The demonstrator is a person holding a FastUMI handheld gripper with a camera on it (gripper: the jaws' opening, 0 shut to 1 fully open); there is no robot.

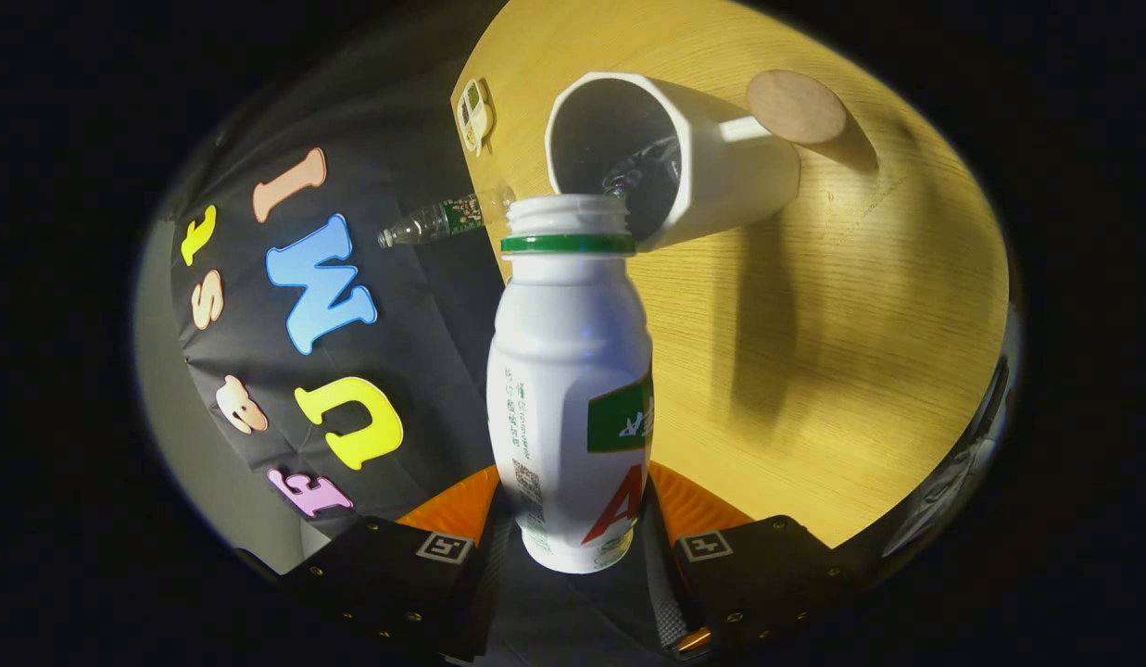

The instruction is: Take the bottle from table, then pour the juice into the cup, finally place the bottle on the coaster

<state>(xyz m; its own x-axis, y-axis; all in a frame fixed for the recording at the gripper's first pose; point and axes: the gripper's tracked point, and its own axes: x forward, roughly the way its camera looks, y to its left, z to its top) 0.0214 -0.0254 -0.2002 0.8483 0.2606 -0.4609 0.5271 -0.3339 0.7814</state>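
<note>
Gripper view: hand-held gripper [573,542] clamped on white juice bottle [571,389], one finger pressed against each side of the lower body. Bottle extended straight ahead of the fingers, base nearest the camera, uncapped threaded mouth farthest away. Green ring around the neck just below the threads. Green and red label panels on the body, plus fine print on one side; print not legible.

Bottle mouth positioned at the rim of white cup [670,162], touching or nearly touching the near lip; actual contact not determinable. Cup interior dark, with a glint of liquid visible inside against the far wall. Cup standing on wooden table [860,324], casting a long shadow across the tabletop toward the gripper.

Round brown coaster [795,106] lying flat on the table just beyond the cup, close to its far side, apart from the bottle.

Clear plastic bottle [443,219] with a green label beside the table edge, level with the juice bottle's mouth; support surface not determinable. Small pale tag-like object [475,113] on the table near that edge, beyond the clear bottle; identity not determinable.
</note>
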